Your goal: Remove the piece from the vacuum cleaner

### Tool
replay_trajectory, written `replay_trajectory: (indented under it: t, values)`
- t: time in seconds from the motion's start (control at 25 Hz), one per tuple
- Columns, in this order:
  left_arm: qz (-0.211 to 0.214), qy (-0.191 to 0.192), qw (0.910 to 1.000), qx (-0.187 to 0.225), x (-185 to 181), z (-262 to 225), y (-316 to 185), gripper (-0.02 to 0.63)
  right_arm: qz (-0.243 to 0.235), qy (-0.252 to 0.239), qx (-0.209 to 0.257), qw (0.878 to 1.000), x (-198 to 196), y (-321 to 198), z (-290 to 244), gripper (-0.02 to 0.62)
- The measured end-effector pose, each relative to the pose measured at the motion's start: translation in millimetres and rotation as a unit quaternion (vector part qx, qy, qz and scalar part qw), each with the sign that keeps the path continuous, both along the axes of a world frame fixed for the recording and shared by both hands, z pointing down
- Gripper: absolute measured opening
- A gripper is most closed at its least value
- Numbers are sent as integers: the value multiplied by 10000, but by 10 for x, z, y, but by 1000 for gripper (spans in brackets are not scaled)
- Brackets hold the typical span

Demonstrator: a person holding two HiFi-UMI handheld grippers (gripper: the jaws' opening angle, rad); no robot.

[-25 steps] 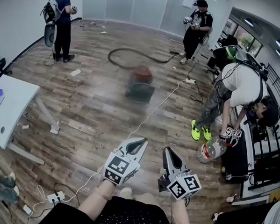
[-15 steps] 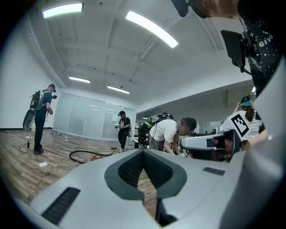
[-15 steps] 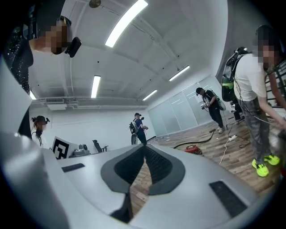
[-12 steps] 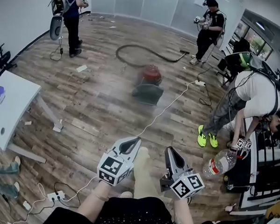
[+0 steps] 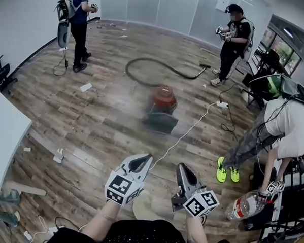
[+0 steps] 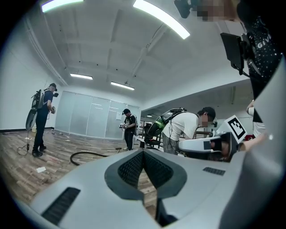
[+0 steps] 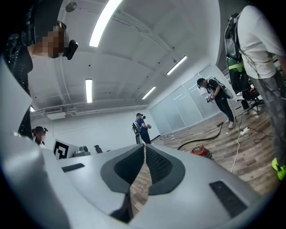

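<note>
Head view: the left gripper (image 5: 145, 158) and right gripper (image 5: 182, 166) hang over the wooden floor (image 5: 101, 121). The red vacuum cleaner (image 5: 161, 105) sits well ahead of both, its hose (image 5: 154, 65) beyond it.
Left gripper view: jaws clenched together, empty.
Right gripper view: jaws clenched, empty; the vacuum cleaner lies right of the tips.

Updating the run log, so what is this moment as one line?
left claw: shut, empty | right claw: shut, empty | vacuum cleaner: on wooden floor ahead, neither claw touching it
</note>
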State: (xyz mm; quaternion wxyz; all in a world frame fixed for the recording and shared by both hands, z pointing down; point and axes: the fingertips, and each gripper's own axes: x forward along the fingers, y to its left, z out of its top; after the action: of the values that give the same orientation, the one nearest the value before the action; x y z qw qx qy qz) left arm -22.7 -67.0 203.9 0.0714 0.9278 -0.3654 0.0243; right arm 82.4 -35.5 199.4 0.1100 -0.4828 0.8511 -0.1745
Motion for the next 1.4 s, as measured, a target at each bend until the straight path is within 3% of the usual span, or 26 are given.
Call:
replay_trajectory:
  t: [0.28, 0.6, 0.84, 1.0, 1.2, 1.4]
  values:
    - [78, -156, 9998, 89, 251, -33, -1120, 8, -92, -161, 115, 9998, 361, -1212, -48, 11]
    - [446, -262, 9987, -42, 450, 159, -1784, 8, 10, -226, -9, 9997, 513, -1939, 82, 12]
    - [673, 33, 9976, -141, 549, 308, -2576, 8, 148, -154, -194, 9996, 694, -2646, 299, 12]
    - [775, 13, 9968, -184, 635, 423, -3331, 8, 336, 100, -367, 9987, 891, -3341, 441, 12]
    - [1175, 165, 9929, -45, 812, 576, -4135, 8, 559, 807, -160, 9950, 1150, -4258, 630, 11]
    - [1359, -139, 9906, 53, 1119, 1171, -4706, 8, 563, 664, -24, 9962, 1395, -4886, 1088, 11]
